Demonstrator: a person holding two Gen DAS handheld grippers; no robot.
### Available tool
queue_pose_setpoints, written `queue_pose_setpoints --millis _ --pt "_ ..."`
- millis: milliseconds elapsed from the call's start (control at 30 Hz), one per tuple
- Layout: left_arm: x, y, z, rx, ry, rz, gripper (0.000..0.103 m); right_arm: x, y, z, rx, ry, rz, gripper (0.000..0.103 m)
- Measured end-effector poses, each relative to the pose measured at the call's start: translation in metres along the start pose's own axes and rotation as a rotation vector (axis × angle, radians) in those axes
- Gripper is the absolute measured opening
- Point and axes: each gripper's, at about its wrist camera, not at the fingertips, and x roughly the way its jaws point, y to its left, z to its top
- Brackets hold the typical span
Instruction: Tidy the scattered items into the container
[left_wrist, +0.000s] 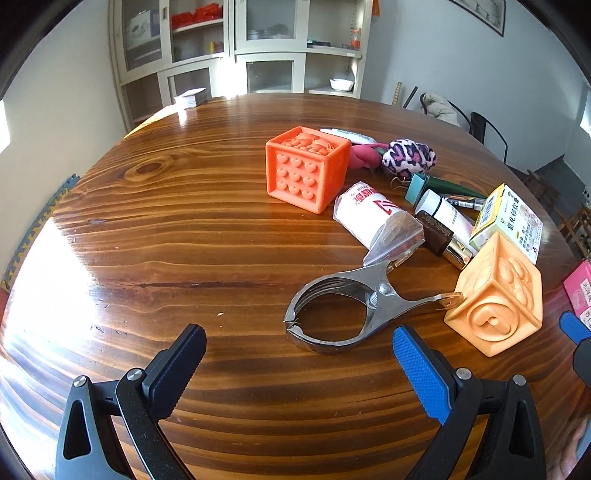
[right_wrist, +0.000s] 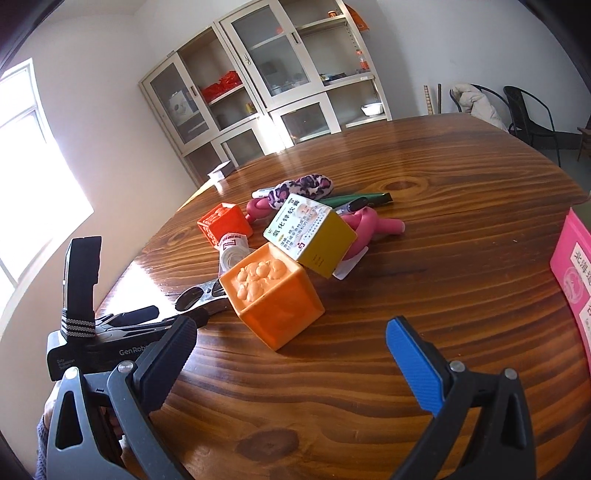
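Observation:
Scattered items lie on a round wooden table (left_wrist: 184, 240). A metal spring clamp (left_wrist: 340, 314) lies just ahead of my open left gripper (left_wrist: 297, 338), which touches nothing. A pale orange cube (right_wrist: 269, 295) sits right in front of my open right gripper (right_wrist: 291, 328), whose fingers are empty. Behind are a yellow ointment box (right_wrist: 310, 232), a white roll in plastic (left_wrist: 369, 214), a darker orange cube with hearts (left_wrist: 306, 166), a leopard-print plush (left_wrist: 408, 157), pink soft pieces (right_wrist: 373, 227), a white tube (left_wrist: 447, 214) and a green pen (left_wrist: 454, 186). A pink box (right_wrist: 569, 273) stands at the right edge; its inside is hidden.
The left gripper's body (right_wrist: 92, 350) and a hand show at the lower left of the right wrist view. A white paper stack (left_wrist: 190, 98) lies at the table's far edge. Cabinets (left_wrist: 240, 48) and black chairs (right_wrist: 528, 110) stand beyond. Bare wood stretches left of the items.

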Motion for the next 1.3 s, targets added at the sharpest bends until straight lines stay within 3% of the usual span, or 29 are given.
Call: queue_pose_setpoints --millis 700,933,1100,1167,1300 --pt "0.006 -0.008 0.002 0.094 0.022 -0.081 0.102 -0.008 0.015 -0.004 -0.086 -0.002 -0.009 0.103" --pt "-0.008 -0.01 0.013 0.152 -0.016 -0.099 0.102 -0.01 0.015 -0.003 -0.078 0.003 0.003 0.103" --pt "-0.018 -0.009 0.014 0.104 -0.044 -0.116 0.102 -0.006 0.017 -0.005 -0.091 0.017 0.004 0.103" --pt "-0.023 -0.012 0.015 0.095 -0.067 -0.086 0.102 -0.003 0.018 -0.005 -0.091 0.026 0.002 0.103" --pt "-0.033 -0.023 0.013 0.127 -0.132 0.055 0.102 -0.002 0.014 -0.005 -0.079 0.028 -0.006 0.103"
